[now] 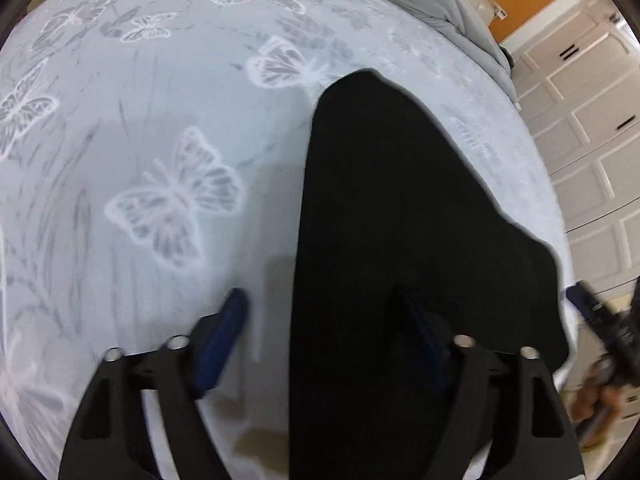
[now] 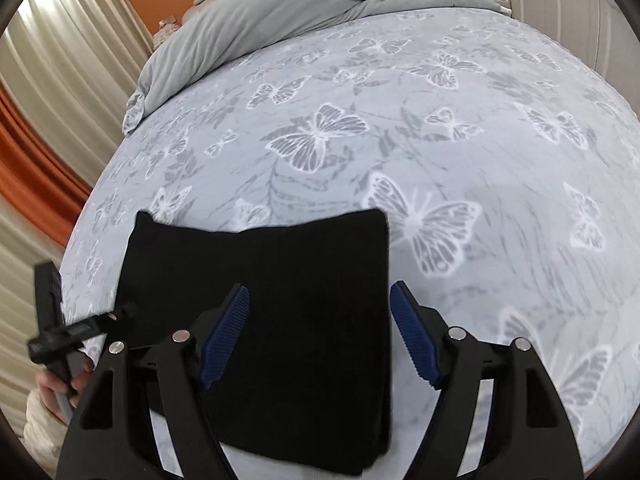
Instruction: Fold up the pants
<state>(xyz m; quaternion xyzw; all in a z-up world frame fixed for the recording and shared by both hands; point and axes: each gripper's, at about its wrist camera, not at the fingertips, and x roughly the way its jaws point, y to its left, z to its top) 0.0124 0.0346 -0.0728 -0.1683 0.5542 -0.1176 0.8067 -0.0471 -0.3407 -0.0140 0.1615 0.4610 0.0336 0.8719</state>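
Lying folded on the butterfly-print bedspread (image 2: 440,152), the black pants (image 2: 280,300) carry no readable label. The left gripper (image 1: 324,320) hovers over them, spread wide and holding nothing; the right gripper (image 2: 320,332) likewise gapes wide, empty.

The folded pants (image 2: 280,320) lie on the bed (image 2: 480,160), close to its near edge. A bunched blanket (image 2: 280,20) lies at the far end of the bed, well behind the pants.

Pants (image 2: 296,300): matt black cloth. Bedspread (image 2: 460,152): soft printed fabric. Tongs pads (image 2: 412,336): ribbed blue rubber.
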